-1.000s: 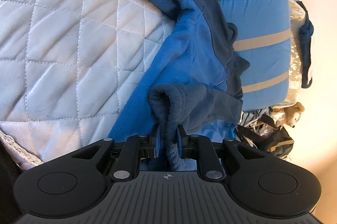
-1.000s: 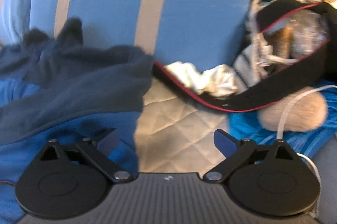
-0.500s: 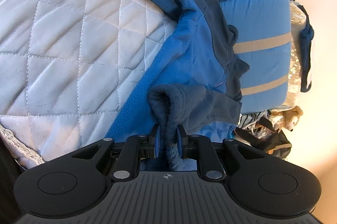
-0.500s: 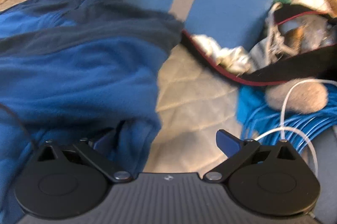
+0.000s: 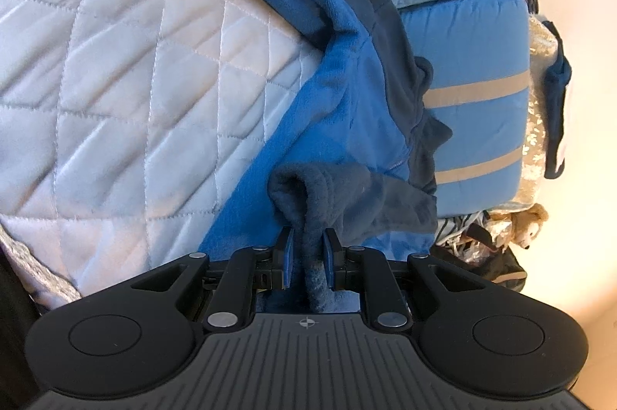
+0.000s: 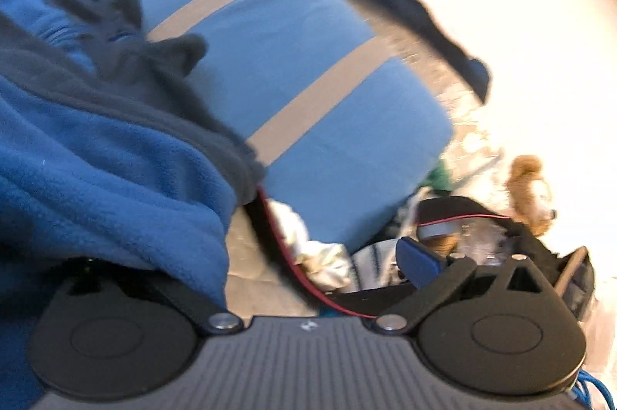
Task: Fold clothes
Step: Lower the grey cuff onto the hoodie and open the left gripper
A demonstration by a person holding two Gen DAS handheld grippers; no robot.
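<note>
A blue fleece garment (image 5: 347, 109) with navy trim lies across a white quilted bed cover (image 5: 135, 82). My left gripper (image 5: 307, 252) is shut on its rolled navy cuff (image 5: 327, 186), which bunches up just ahead of the pads. In the right wrist view the same fleece (image 6: 115, 159) fills the left side and drapes over my right gripper's left finger, hiding it. The right gripper (image 6: 300, 263) stands wide open, and only its blue right pad (image 6: 418, 261) shows. The fleece hem hangs just inside the left jaw, and nothing is pinched.
Blue pillows with grey stripes (image 5: 470, 71) (image 6: 308, 82) lie beyond the garment. A black bag with red piping (image 6: 482, 217), crumpled white cloth (image 6: 327, 256) and a plush toy (image 6: 528, 186) crowd the corner by the wall. A navy cloth (image 6: 416, 13) hangs behind the pillow.
The right gripper has rolled and dropped toward the fleece, whose edge now covers its left finger. The left gripper keeps its hold on the cuff and has stayed put.
</note>
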